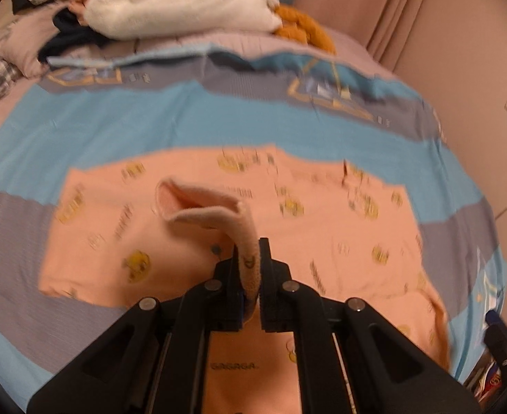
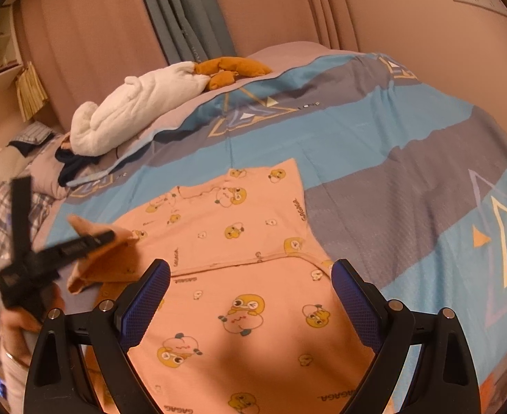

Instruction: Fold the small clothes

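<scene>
A small pink garment [image 2: 253, 241] printed with yellow ducks lies spread on the bed. My left gripper [image 1: 251, 258] is shut on its sleeve [image 1: 201, 207], which stands up from the jaws and curls over the body of the garment [image 1: 322, 214]. From the right wrist view, that left gripper [image 2: 106, 236] holds the sleeve [image 2: 108, 262] lifted at the garment's left side. My right gripper [image 2: 250, 276] hovers open above the lower half of the garment, with nothing between its blue pads [image 2: 149, 296].
The bedspread [image 2: 408, 158] is striped blue and grey. A white plush [image 2: 139, 110] with an orange part [image 2: 232, 67] lies at the far edge, dark clothes [image 2: 77, 165] beside it. A hand [image 2: 22, 327] holds the left tool. Curtains [image 2: 184, 17] hang behind.
</scene>
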Demonstrator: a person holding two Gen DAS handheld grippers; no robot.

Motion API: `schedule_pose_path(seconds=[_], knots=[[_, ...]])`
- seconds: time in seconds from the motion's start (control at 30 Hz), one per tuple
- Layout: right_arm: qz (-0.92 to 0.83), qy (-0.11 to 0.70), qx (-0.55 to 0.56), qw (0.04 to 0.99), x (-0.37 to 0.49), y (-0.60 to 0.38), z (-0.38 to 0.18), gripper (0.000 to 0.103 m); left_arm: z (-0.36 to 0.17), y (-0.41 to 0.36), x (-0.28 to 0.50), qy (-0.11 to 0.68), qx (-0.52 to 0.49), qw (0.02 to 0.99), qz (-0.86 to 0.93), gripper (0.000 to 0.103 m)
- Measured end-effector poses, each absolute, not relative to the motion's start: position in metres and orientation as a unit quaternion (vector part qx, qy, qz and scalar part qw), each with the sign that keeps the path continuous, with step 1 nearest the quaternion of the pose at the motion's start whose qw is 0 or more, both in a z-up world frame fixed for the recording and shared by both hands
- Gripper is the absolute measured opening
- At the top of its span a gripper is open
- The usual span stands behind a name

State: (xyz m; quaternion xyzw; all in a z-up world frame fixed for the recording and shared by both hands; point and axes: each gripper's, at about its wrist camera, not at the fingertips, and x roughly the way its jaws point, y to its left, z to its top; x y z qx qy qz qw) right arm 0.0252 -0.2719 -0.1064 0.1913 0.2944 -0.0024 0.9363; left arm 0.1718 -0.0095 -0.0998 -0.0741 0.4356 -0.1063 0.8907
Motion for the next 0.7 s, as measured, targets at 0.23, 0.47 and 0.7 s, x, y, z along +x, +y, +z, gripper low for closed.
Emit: schedule_pose_path(seconds=[0.23,0.47,0.7], knots=[[-0.002,0.300,0.193,0.934,0.027,-0.274,-0.109,0.094,-0.139,-0.008,0.170,0.479,-0.114,0.862,-0.122,0.024],[-0.006,0.299,0.195,0.934,0.027,-0.277,-0.110,0.094,-0.110,0.002,0.154,0.452,-0.138,0.869,-0.146,0.064],[-0.004,0.299,0.194,0.934,0.027,-0.276,-0.110,0.094,-0.088,0.035,0.152,0.420,-0.178,0.881,-0.126,0.072]])
